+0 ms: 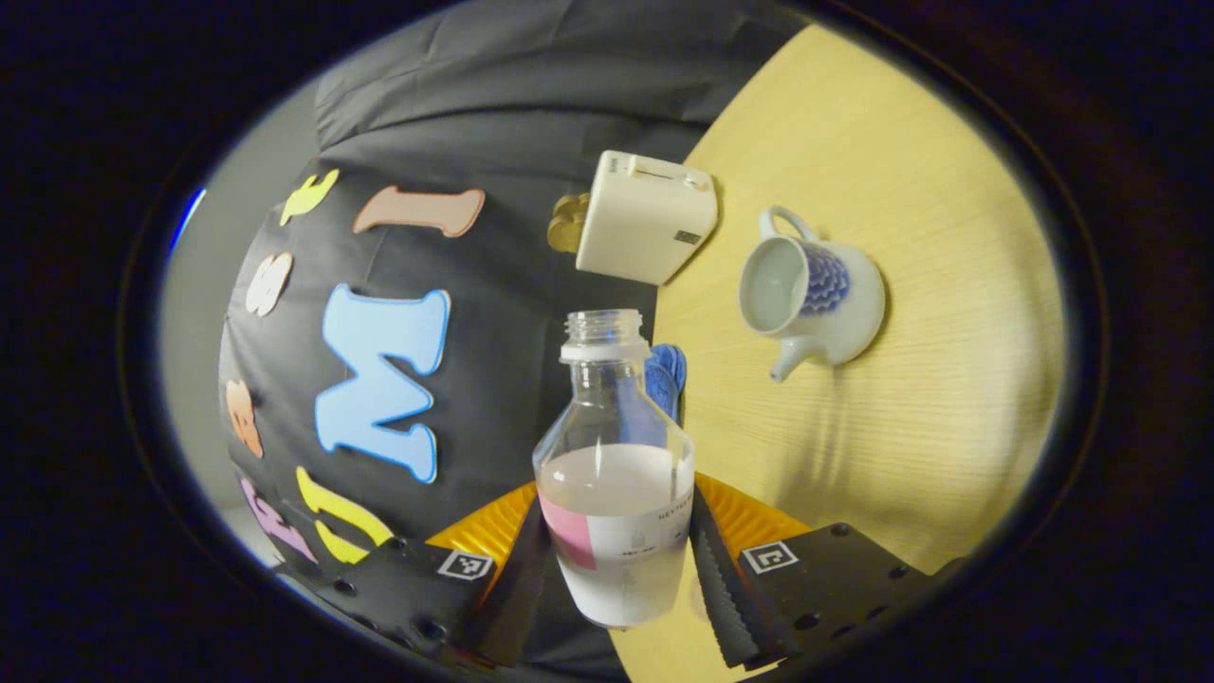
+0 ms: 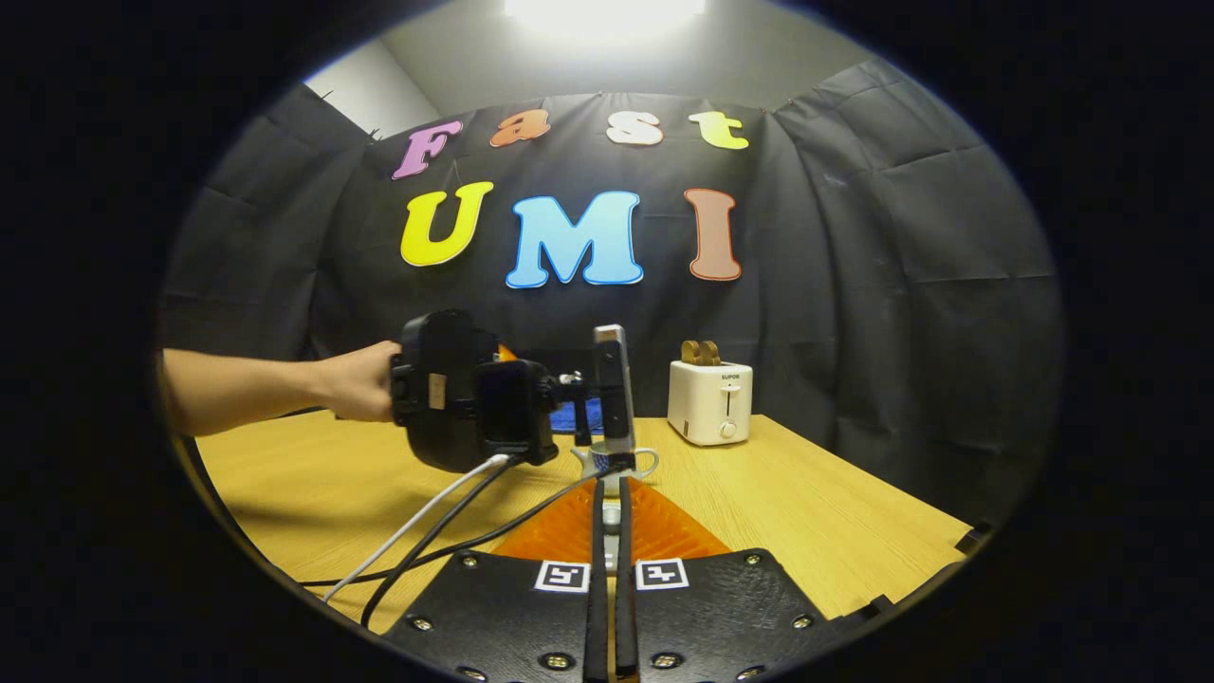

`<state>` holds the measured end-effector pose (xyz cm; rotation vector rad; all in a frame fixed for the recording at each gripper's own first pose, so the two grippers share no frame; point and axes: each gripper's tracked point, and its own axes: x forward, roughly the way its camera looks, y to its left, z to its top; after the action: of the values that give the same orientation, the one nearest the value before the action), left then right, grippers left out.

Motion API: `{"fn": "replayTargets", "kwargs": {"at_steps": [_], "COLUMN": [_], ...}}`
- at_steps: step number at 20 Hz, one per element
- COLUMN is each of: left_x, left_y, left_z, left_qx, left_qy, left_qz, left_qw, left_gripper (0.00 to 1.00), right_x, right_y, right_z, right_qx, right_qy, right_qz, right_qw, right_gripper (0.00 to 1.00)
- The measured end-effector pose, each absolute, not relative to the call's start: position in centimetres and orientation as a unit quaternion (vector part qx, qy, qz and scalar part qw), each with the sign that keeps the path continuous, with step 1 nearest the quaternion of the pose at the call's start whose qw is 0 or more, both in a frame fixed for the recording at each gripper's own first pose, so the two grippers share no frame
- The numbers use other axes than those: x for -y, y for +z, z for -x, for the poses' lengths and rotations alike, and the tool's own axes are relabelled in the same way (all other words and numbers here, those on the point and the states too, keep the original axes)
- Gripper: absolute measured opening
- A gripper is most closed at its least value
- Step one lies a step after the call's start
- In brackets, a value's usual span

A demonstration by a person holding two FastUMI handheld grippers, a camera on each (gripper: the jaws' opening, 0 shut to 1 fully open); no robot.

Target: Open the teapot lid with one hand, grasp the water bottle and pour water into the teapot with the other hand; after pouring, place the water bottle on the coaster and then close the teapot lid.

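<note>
Left gripper view: your left gripper point(image 1: 621, 569) is clamped on the water bottle point(image 1: 615, 474), both fingers pressing its lower body. Bottle has no cap and is roughly half full. This view is rolled, so the table point(image 1: 948, 398) runs up the right side. Teapot point(image 1: 811, 294) sits on that table with its lid off and mouth open, spout pointing toward the bottle, well apart from it. White toaster point(image 1: 647, 218) sits beyond the teapot near the cloth wall. Blue thing point(image 1: 669, 375) peeks out just behind the bottle's shoulder, can't tell what it is.

Right gripper view: your right gripper point(image 2: 612, 531) has fingers drawn together with something small and pale pinched between the tips; can't tell if it's the lid. Your left hand point(image 2: 356, 384) holds the other gripper above the table, in front of the teapot point(image 2: 616, 462). Toaster point(image 2: 709, 401) stands at back right
</note>
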<state>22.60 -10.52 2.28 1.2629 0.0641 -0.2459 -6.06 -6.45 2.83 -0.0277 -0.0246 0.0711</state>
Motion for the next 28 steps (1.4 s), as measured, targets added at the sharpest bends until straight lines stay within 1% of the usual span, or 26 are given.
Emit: {"fn": "replayTargets", "kwargs": {"at_steps": [1,2,7,13,16,18,22,25,28], "left_x": [9.7,9.0,5.8,0.5,-2.6,-5.1,-6.4,-6.9,-6.5], "left_y": [2.5,2.6,2.3,4.3,4.6,4.3,3.8,3.2,2.0], "left_z": [-22.8,-23.0,-24.2,-22.8,-22.8,-23.7,-25.1,-26.1,-26.8], "left_qx": [-0.031,-0.031,-0.040,-0.011,-0.010,-0.009,-0.004,-0.004,-0.019], "left_qy": [-0.113,-0.108,-0.078,-0.063,-0.063,-0.044,-0.045,-0.038,-0.040], "left_qz": [-0.543,-0.510,-0.361,-0.178,-0.082,-0.038,-0.003,-0.013,-0.008], "left_qw": [0.832,0.853,0.928,0.982,0.995,0.998,0.999,0.999,0.999], "left_gripper": [0.88,0.88,0.88,0.88,0.87,0.87,0.87,0.87,0.87], "right_x": [6.3,6.1,4.3,3.2,2.8,2.6,2.1,2.4,2.9], "right_y": [3.1,3.3,3.7,3.0,2.6,2.4,2.1,1.8,1.5], "right_z": [5.3,4.7,1.0,-2.1,-2.9,-3.5,-4.4,-4.8,-5.1], "right_qx": [0.015,0.016,0.016,-0.001,-0.009,-0.010,-0.013,-0.015,-0.018], "right_qy": [0.036,0.038,0.053,0.058,0.060,0.061,0.065,0.060,0.053], "right_qz": [0.016,0.018,0.022,0.010,0.005,0.005,0.007,0.005,0.001], "right_qw": [0.999,0.999,0.998,0.998,0.998,0.998,0.998,0.998,0.998], "right_gripper": [0.04,0.04,0.04,0.04,0.04,0.04,0.04,0.04,0.04]}}
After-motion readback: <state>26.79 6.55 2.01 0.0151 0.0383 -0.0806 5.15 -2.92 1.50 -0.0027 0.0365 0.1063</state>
